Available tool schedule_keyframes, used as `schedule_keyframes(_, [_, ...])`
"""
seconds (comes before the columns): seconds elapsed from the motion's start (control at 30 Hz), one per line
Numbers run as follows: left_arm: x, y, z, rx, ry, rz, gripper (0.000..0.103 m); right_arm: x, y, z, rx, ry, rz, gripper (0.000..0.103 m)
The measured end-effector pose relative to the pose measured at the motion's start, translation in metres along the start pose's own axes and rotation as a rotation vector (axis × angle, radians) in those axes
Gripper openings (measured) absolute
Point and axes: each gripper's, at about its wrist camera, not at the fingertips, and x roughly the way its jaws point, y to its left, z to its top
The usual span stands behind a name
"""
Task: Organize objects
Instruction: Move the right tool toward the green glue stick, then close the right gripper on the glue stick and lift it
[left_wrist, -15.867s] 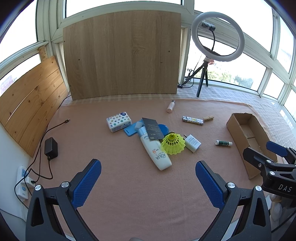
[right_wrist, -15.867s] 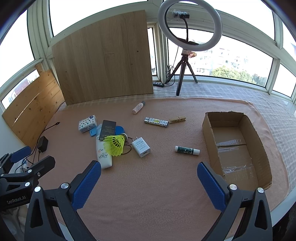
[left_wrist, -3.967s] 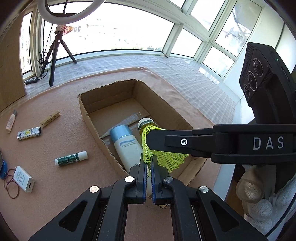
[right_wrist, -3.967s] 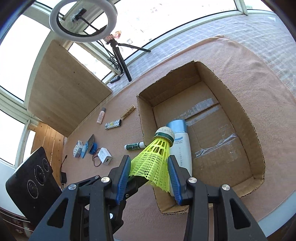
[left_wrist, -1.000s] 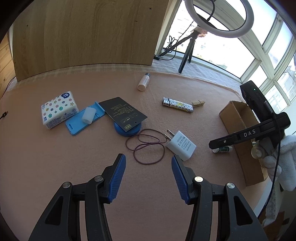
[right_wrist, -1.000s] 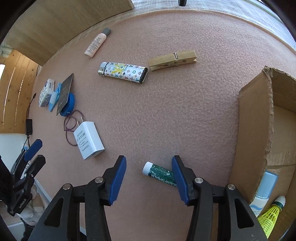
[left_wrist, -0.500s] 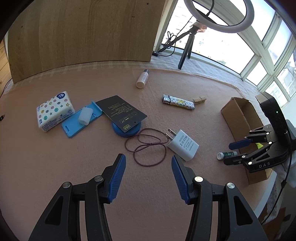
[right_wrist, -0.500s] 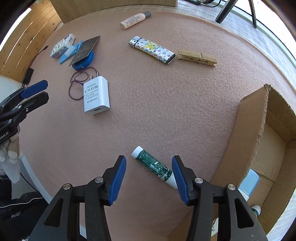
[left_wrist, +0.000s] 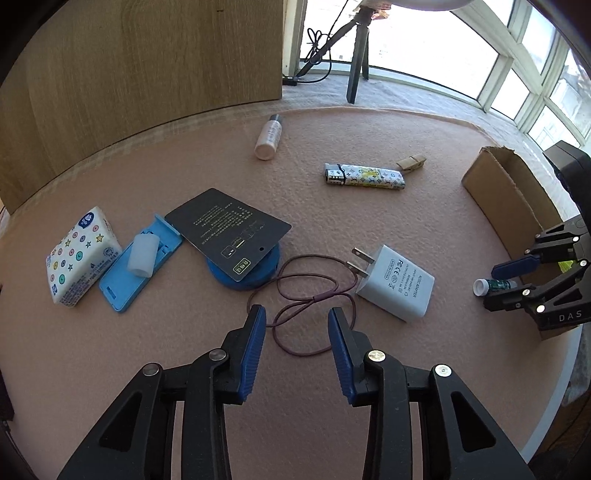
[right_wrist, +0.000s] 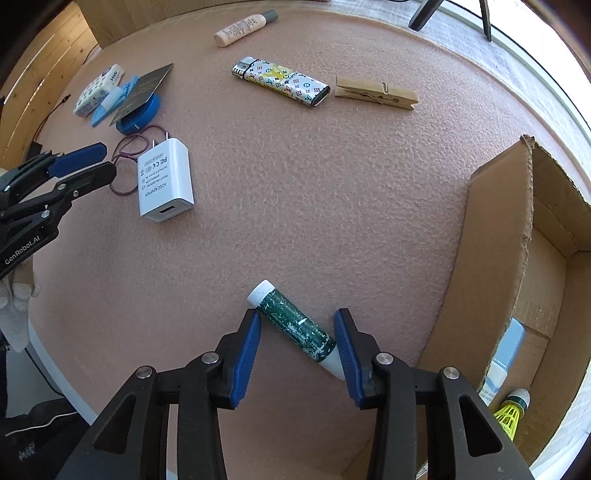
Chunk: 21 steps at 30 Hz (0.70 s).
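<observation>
My right gripper (right_wrist: 297, 334) is open, its jaws on either side of a green tube with white caps (right_wrist: 295, 326) that lies on the pink mat beside the cardboard box (right_wrist: 491, 251). The box holds a blue-capped bottle (right_wrist: 508, 347) and a yellow shuttlecock (right_wrist: 511, 411). My left gripper (left_wrist: 297, 325) is open and empty, low over a purple hair tie (left_wrist: 310, 299) next to a white charger (left_wrist: 397, 282). The right gripper (left_wrist: 517, 280) also shows in the left wrist view, at the tube (left_wrist: 493, 286).
On the mat lie a patterned lighter (left_wrist: 364, 175), a wooden clothespin (left_wrist: 412, 162), a small beige bottle (left_wrist: 269, 137), a black card on a blue disc (left_wrist: 231, 223), a blue case (left_wrist: 138, 267) and a tissue pack (left_wrist: 81, 254). A wooden board (left_wrist: 147, 55) stands behind.
My right gripper has come down so the green tube sits between its jaws. My left gripper has moved forward and down toward the hair tie and charger.
</observation>
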Motion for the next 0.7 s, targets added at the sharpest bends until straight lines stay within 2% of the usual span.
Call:
schedule_keyframes(0.13, [0.01, -0.009, 0.007, 0.045, 0.005, 0.002, 0.038, -0.003, -0.008, -0.001, 0.039, -0.011, 0.016, 0.022])
schedule_keyframes(0.3, [0.02, -0.013, 0.015, 0.062, 0.016, 0.009, 0.037, -0.005, -0.013, -0.003, 0.076, -0.026, 0.053, 0.019])
schedule_keyframes(0.33, [0.022, -0.012, 0.016, 0.056, 0.016, 0.006, 0.034, -0.004, -0.011, -0.002, 0.081, -0.029, 0.059, 0.018])
schedule_keyframes(0.4, [0.024, -0.01, 0.018, 0.034, 0.016, -0.001, 0.011, 0.0, 0.0, 0.002, 0.089, -0.038, 0.066, 0.018])
schedule_keyframes(0.43, [0.026, -0.009, 0.019, 0.025, 0.019, -0.01, 0.005, 0.0, 0.0, 0.002, 0.092, -0.043, 0.068, 0.018])
schedule_keyframes(0.7, [0.017, 0.002, 0.007, -0.07, -0.001, -0.065, 0.004, -0.003, -0.01, -0.004, 0.128, -0.087, 0.083, 0.015])
